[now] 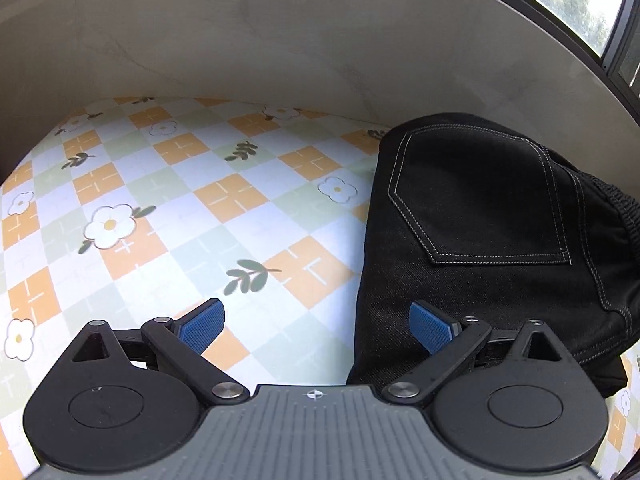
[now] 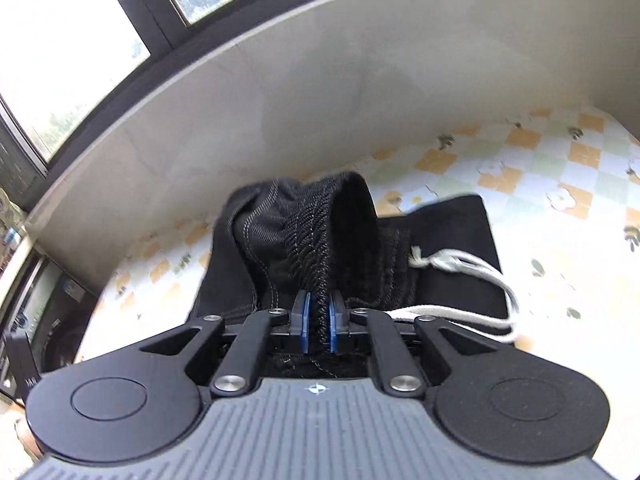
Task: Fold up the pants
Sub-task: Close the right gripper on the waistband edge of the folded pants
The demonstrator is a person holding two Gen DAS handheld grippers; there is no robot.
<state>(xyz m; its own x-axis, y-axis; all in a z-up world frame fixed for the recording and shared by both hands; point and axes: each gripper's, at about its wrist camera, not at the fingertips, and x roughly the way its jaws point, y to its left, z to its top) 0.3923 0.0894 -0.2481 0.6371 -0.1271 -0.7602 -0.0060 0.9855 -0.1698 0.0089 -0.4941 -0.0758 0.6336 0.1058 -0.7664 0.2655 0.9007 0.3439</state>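
Lying on the floral checked tablecloth (image 1: 168,184) near the far edge of the table, by the grey wall (image 1: 280,40), the black pants (image 1: 480,208) are folded with 1 back pocket (image 1: 476,196) up. Left gripper (image 1: 316,326): jaws spread wide, empty, beside the pants. Right gripper (image 2: 319,322): clenched on the gathered waistband (image 2: 320,240), lifting it; a white drawstring (image 2: 472,276) trails off.
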